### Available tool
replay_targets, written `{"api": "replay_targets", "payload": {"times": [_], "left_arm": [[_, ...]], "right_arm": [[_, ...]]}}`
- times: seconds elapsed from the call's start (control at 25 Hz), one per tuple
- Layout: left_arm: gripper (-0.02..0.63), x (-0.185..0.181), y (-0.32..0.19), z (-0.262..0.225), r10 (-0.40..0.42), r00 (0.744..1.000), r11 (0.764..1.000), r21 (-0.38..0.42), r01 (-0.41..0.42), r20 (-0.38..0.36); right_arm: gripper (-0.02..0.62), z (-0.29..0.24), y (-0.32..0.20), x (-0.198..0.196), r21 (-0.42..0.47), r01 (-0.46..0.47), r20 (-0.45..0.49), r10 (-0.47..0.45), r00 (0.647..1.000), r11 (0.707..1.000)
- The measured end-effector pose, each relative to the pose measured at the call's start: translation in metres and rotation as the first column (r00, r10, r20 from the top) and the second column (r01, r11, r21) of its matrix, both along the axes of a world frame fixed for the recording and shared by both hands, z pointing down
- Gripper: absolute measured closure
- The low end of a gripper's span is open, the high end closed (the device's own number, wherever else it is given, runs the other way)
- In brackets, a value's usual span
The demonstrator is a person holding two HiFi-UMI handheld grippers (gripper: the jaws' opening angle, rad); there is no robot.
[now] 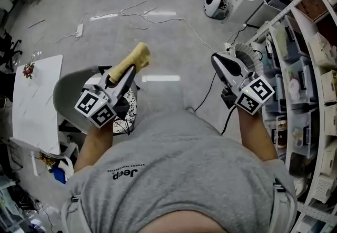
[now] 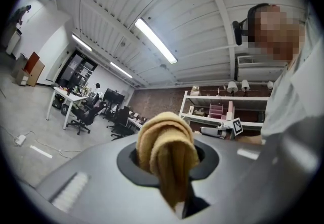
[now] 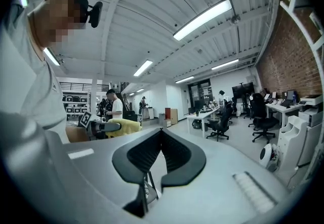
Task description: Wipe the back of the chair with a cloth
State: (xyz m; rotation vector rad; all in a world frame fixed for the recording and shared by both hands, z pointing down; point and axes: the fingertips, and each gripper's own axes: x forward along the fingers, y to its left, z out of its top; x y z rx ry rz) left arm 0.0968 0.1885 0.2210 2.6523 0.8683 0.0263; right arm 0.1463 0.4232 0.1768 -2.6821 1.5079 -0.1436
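In the head view your left gripper (image 1: 126, 71) is clamped on a tan cloth (image 1: 136, 58), which sticks out past the jaw tips in a rolled wad and shows against the bare floor. The chair (image 1: 68, 92) lies under and to the left of that gripper, its grey curved shell partly covered by your hand. From here you cannot tell whether the cloth touches the shell. Your right gripper (image 1: 221, 63) is held well apart on the other side, over the floor near a black cable (image 1: 210, 89), with the storage shelves (image 1: 310, 84) to its right. A white board (image 1: 37, 100) sits just left of the chair.

In the left gripper view the cloth (image 2: 169, 157) fills the space between the jaws and hides their tips, bunched on top and hanging down in a fold. Beyond it you see office desks (image 2: 66, 99) and a shelf unit (image 2: 217, 111).

In the right gripper view the jaws are closed, their black pads (image 3: 144, 152) meeting at the tips with nothing between them. Off to the left you can see the cloth (image 3: 125, 125) in your other gripper. Office chairs (image 3: 220, 125) stand farther back.
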Motion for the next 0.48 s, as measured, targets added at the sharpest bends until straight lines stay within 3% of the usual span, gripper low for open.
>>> {"api": "replay_targets", "payload": {"times": [0.2, 0.48], "left_arm": [[0.476, 0.043, 0.036, 0.001, -0.096, 0.995, 0.995, 0.03, 0.096, 0.004], [0.476, 0.107, 0.106, 0.003, -0.189, 0.981, 0.982, -0.006, 0.19, 0.048]], "right_arm": [[0.592, 0.005, 0.033, 0.062, 0.031, 0.092, -0.017, -0.092, 0.996, 0.995], [0.592, 0.002, 0.095, 0.166, 0.049, 0.168, -0.021, -0.167, 0.986, 0.985]]}}
